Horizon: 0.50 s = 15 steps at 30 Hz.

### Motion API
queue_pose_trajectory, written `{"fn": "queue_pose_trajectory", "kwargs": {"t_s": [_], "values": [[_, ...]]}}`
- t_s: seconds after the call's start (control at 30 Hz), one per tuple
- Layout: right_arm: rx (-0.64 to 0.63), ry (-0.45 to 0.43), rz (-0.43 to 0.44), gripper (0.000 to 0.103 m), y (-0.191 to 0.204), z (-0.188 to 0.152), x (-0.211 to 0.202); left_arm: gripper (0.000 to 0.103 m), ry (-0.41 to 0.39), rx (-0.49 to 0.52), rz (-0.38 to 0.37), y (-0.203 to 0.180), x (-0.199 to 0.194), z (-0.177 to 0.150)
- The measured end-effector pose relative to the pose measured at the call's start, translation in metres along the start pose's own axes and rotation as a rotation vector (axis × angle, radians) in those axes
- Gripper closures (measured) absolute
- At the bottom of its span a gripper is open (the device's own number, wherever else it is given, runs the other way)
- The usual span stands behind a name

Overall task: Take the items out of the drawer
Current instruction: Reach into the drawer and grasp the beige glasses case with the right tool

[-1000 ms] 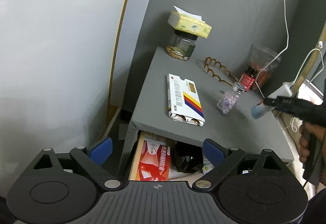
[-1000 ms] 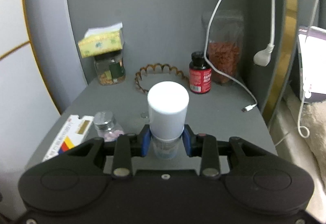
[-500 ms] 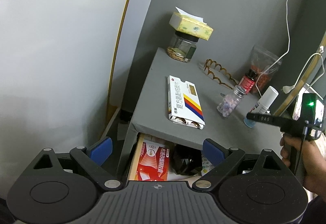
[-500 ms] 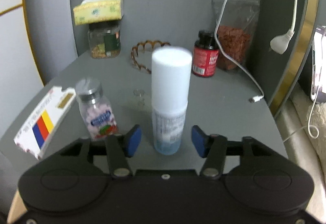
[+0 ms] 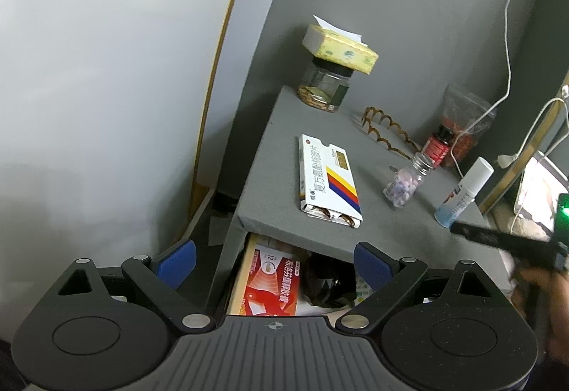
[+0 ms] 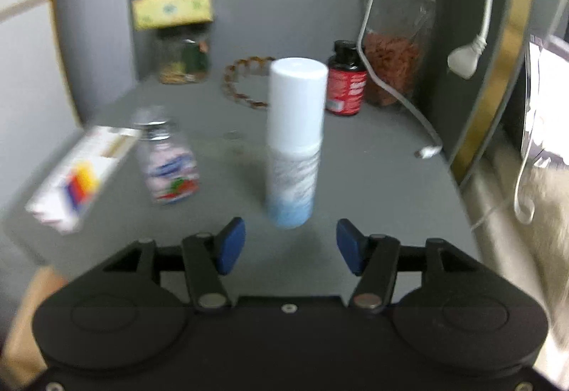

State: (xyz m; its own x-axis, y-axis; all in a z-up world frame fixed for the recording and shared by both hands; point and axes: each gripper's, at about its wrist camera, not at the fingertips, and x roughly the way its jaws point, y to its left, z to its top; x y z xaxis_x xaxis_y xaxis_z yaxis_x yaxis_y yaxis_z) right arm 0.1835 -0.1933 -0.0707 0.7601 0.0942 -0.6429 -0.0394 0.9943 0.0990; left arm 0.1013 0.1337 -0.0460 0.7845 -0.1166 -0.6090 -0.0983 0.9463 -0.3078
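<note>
My right gripper jaws just opening, empty; spray bottle upright on tabletop ahead. Left gripper wide, empty, nearer open drawer: red box directly below-ahead, long axis along reach.

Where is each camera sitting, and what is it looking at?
Left wrist view: sits on the left gripper, low before the grey table, looking up over it and into the open drawer; its blue fingers stand wide, and the person's hand shows at right.
Right wrist view: sits on the right gripper, looking across the tabletop at the spray bottle; its fingers have just been opening, with nothing between them.
Both show the spray bottle, pill bottle, medicine box and red bottle.
</note>
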Motion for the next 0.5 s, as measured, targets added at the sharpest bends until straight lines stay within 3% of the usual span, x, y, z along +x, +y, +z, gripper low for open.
{"fn": "queue_pose_trajectory", "kwargs": {"t_s": [0.07, 0.17, 0.2, 0.33, 0.5], "values": [[0.014, 0.053, 0.107, 0.047, 0.006, -0.01, -0.016, 0.01, 0.002, -0.007, -0.003, 0.0, 0.0, 0.0], [-0.053, 0.232, 0.31, 0.047, 0.028, -0.025, -0.017, 0.01, -0.001, -0.003, -0.01, -0.002, 0.0, 0.001], [-0.096, 0.338, 0.376, 0.047, 0.043, -0.033, -0.009, 0.01, -0.002, -0.001, -0.012, -0.003, 0.0, 0.001], [-0.147, 0.553, 0.474, 0.047, 0.075, -0.051, 0.021, 0.01, -0.003, 0.016, -0.016, -0.007, 0.0, 0.0], [-0.1, 0.854, 0.433, 0.047, 0.114, -0.08, 0.082, 0.01, -0.006, -0.004, 0.002, -0.001, 0.0, 0.001]]}}
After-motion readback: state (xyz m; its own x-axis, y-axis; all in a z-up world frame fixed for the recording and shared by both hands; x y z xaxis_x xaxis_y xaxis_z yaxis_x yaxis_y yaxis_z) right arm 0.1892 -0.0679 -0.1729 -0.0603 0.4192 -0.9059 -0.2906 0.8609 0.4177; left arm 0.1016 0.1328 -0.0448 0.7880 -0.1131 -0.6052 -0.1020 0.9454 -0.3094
